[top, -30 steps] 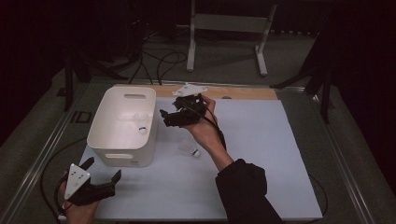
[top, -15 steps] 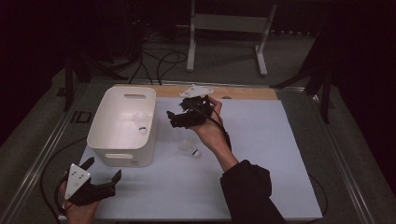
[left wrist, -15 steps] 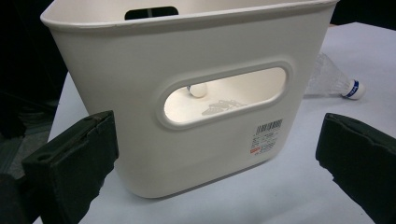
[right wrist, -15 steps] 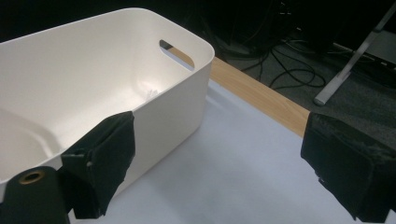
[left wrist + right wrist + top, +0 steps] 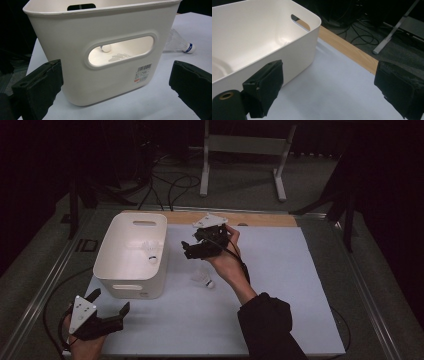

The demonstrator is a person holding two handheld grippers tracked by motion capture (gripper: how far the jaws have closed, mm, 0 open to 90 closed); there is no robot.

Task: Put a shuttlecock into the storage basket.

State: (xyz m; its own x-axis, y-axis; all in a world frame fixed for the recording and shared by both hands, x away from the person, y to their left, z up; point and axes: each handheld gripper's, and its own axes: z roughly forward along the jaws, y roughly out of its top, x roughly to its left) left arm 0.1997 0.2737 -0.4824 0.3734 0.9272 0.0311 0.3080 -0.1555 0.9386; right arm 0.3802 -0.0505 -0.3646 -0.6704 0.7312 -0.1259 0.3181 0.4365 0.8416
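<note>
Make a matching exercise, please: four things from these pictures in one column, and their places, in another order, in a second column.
Things:
1. white bin
2. shuttlecock inside the bin
3. shuttlecock on the mat
4. left gripper

Places:
a. near corner of the mat, jaws open
b. beside the bin, below the right gripper
c. left side of the mat
d. on the bin floor

Pairs: 1-c, 2-d, 3-b, 4-a

My high view looks forward and down over the whole table (image 5: 280,320). My left gripper view faces the white bin's (image 5: 105,57) near wall from close by, while my right gripper view looks across that bin's (image 5: 262,37) far rim toward the table's far edge.
</note>
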